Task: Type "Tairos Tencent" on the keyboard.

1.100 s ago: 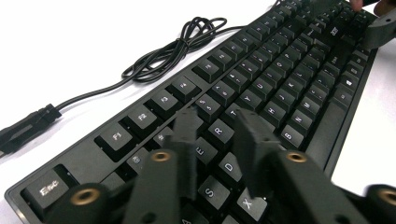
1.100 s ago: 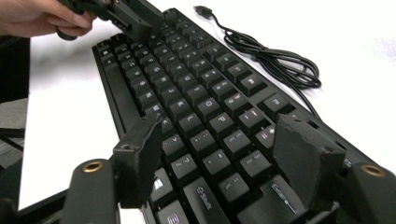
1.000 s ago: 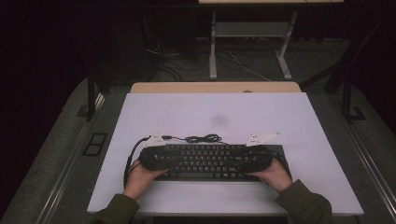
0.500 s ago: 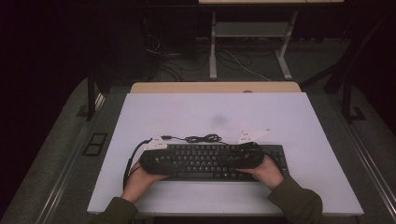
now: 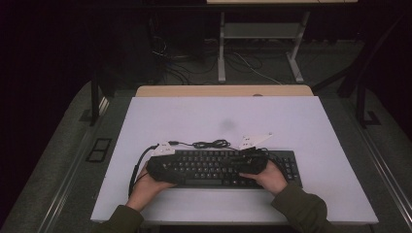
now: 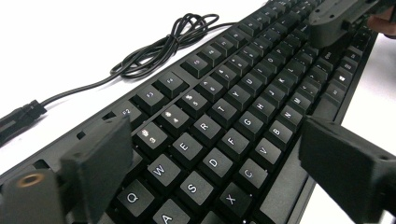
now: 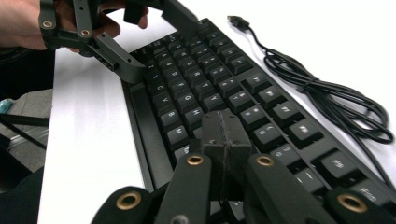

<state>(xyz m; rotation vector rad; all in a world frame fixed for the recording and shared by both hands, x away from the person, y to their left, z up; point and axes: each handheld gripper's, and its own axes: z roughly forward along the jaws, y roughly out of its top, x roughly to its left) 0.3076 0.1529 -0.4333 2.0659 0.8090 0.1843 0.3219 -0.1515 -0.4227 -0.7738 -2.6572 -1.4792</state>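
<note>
Working on: a black keyboard (image 5: 221,167) lying flat near the front edge of a white table (image 5: 194,116).
Keyboard place: it sits in front of the person, between both hands, long side facing them.
Left gripper (image 6: 210,158): its jaws have just been opening and now stand wide apart over the left end of the keyboard, one on each side of the letter keys; the pads do not press on anything.
Right gripper (image 7: 224,133): its jaws have just been closing and are now pressed tight together with nothing between them, the tip low over the keys near the middle; I cannot tell if it touches a key.
Cord (image 6: 163,44): a black cord lies in a loose bundle on the table just behind the keyboard.
Hands: the left hand (image 5: 148,187) and right hand (image 5: 269,177) each hold a gripper at the front of the keyboard.
</note>
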